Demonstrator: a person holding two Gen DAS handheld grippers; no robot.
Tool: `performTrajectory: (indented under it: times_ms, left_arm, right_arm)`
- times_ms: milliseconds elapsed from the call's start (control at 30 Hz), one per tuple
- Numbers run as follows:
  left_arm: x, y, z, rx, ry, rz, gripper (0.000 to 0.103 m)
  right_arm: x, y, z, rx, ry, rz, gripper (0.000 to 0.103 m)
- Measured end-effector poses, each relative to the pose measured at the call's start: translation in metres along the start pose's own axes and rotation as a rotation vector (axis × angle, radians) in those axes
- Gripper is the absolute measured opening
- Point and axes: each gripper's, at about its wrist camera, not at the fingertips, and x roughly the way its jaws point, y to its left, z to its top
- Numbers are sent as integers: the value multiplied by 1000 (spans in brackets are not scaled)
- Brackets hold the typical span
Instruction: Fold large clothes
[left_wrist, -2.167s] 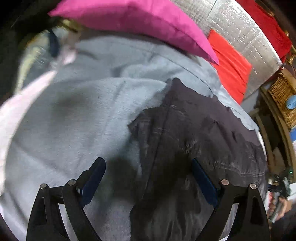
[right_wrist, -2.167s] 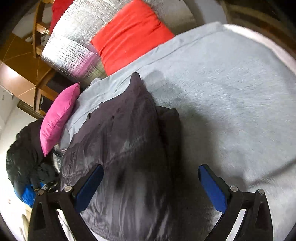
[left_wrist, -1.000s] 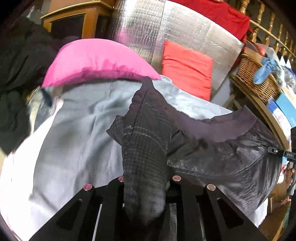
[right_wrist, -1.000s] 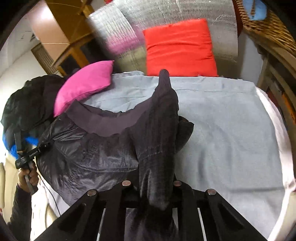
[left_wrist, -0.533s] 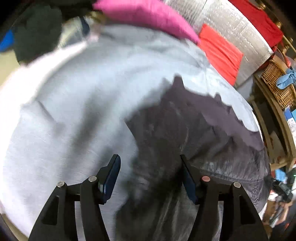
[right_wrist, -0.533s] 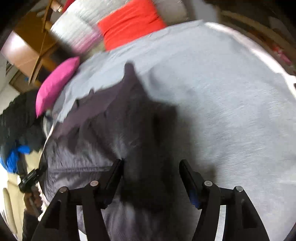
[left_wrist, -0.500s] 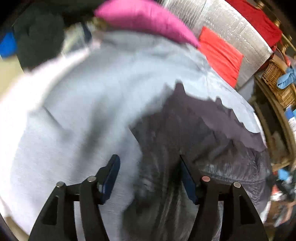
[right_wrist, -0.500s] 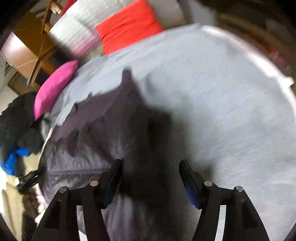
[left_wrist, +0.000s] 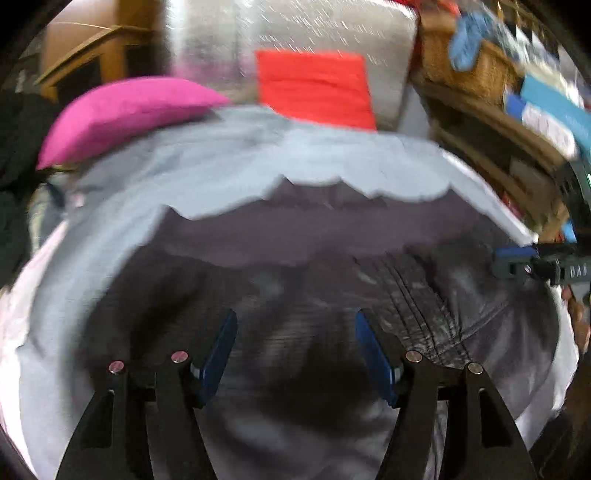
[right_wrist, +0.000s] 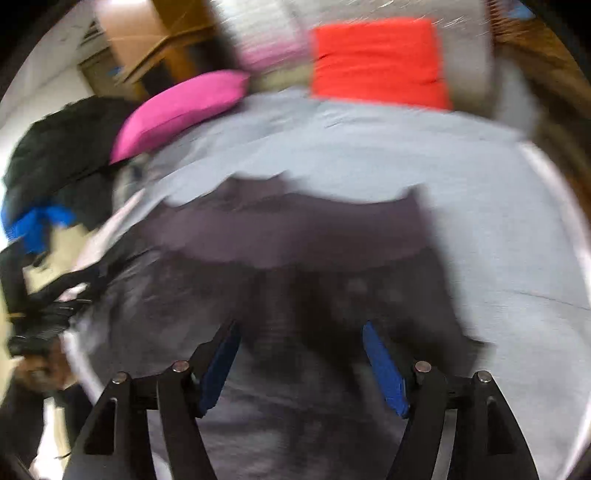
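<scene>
Both views are blurred. The dark jacket (left_wrist: 332, 266) lies spread on the grey sheet (left_wrist: 221, 162). The left gripper (left_wrist: 295, 350) and right gripper (right_wrist: 301, 363), clamped on it a second ago, now gape empty above it.

Readable text: one partial marking only.
"DA" plus a third blurred character (S or 8, can't tell), light letters on the dark body of the right gripper (left_wrist: 515, 260), seen at the right edge of the left wrist view. Blue packaging (left_wrist: 550, 118) on the shelf behind has print, too blurred to read. Right wrist view: nothing legible.
</scene>
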Motion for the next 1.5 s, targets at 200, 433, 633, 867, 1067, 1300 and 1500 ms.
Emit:
performTrajectory:
  times_ms: [200, 433, 633, 867, 1067, 1300, 1500]
  left_arm:
    - [55, 11, 11, -89, 123, 80, 70]
    - [9, 19, 3, -129, 38, 102, 69]
    - [-41, 7, -22, -133, -82, 124, 70]
    - [-17, -9, -57, -105, 5, 220, 74]
    - [-51, -8, -59, -141, -49, 192, 75]
    - [-34, -10, -77, -97, -19, 255, 77]
    - [-81, 16, -76, -180, -128, 287, 77]
  right_arm:
    - [37, -75, 3, 242, 44, -115, 72]
    - [8, -44, 1, 194, -33, -262, 72]
    - [-39, 57, -50, 31, -185, -304, 77]
    - [17, 78, -88, -37, -89, -446, 81]
    - [-9, 84, -93, -3, -155, -479, 82]
    - [3, 94, -128, -53, -153, -506, 89]
    - [-17, 100, -117, -20, -201, -489, 89]
